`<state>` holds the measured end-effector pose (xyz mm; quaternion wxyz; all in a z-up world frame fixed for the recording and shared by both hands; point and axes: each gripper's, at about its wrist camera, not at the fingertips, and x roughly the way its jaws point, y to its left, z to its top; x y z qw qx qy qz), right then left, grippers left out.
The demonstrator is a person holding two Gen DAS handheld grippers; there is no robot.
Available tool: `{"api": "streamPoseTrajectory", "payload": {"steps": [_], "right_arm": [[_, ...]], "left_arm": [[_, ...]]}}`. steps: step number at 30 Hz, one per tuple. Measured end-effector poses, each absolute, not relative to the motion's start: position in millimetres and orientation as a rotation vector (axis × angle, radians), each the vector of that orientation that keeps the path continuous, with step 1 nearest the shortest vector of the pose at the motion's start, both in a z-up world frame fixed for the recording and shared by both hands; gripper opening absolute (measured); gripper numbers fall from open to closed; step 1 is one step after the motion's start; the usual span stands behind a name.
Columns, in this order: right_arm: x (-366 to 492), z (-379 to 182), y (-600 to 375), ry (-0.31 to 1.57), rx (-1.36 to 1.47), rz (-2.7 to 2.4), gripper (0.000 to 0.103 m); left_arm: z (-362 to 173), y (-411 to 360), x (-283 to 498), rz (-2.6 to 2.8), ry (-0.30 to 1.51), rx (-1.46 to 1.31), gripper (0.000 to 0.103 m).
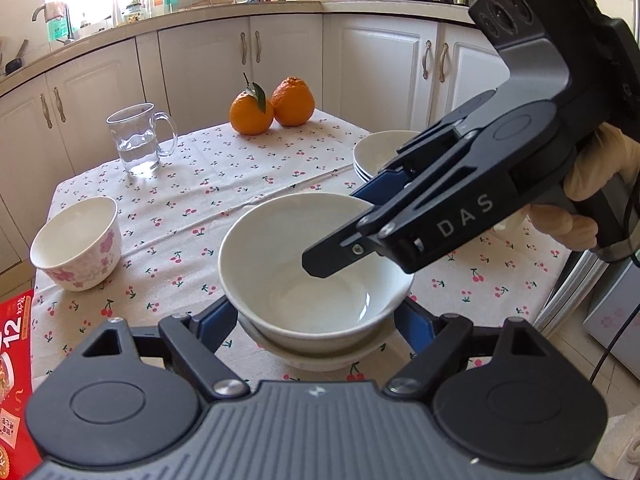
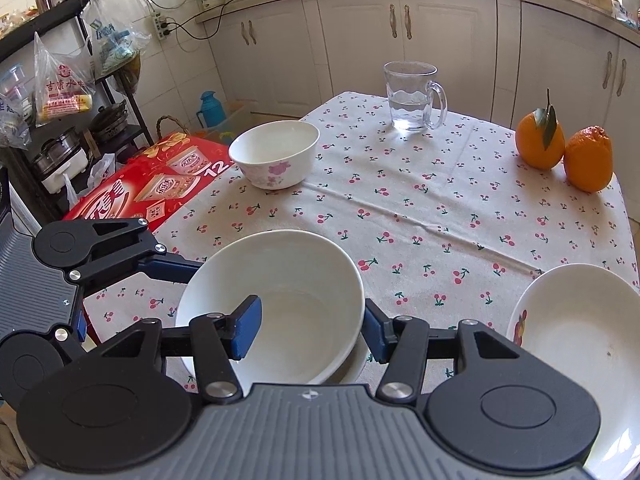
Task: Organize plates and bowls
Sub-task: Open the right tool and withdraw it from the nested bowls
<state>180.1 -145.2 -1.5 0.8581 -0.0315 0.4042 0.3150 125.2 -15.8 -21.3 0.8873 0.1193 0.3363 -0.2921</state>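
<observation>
A plain white bowl (image 1: 316, 264) (image 2: 276, 300) sits nested on another white bowl (image 1: 320, 354) near the table's front edge. My left gripper (image 1: 316, 320) is open, its fingers on either side of the stack, not pressing it. My right gripper (image 2: 312, 328) is open over the top bowl's near rim: one blue pad (image 2: 246, 332) inside the bowl, the other outside; it shows in the left wrist view (image 1: 344, 236). A floral bowl (image 1: 78, 242) (image 2: 276, 152) stands apart at the left. Stacked white plates (image 1: 380, 156) (image 2: 576, 340) lie at the right.
A glass mug of water (image 1: 138, 140) (image 2: 412, 96) and two oranges (image 1: 272, 108) (image 2: 564, 148) stand at the far side of the cherry-print tablecloth (image 1: 240, 184). A red box (image 2: 156, 184) lies beside the table's left edge. Kitchen cabinets stand behind.
</observation>
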Motion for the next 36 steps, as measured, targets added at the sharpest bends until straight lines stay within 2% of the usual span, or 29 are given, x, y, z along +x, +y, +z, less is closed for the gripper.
{"api": "streamPoseTrajectory", "payload": {"steps": [9,13,18,36], "right_arm": [[179.3,-5.1,-144.6,0.844,-0.067,0.668,0.067],[177.1,-4.0,-143.9,0.831,-0.065,0.677,0.088],[170.1,1.8,-140.6,0.804,-0.094,0.683,0.103],[153.0,-9.6,-140.6,0.815,-0.171,0.529,0.103]], "left_arm": [[-22.2,-13.7,126.9,-0.615,0.704,0.233,0.087],[-21.1,-12.4,123.9,-0.610,0.688,0.239,0.090],[-17.7,-9.2,118.4,-0.613,0.677,0.236,0.090],[-14.0,28.5,93.8,-0.585,0.652,0.216,0.091]]}}
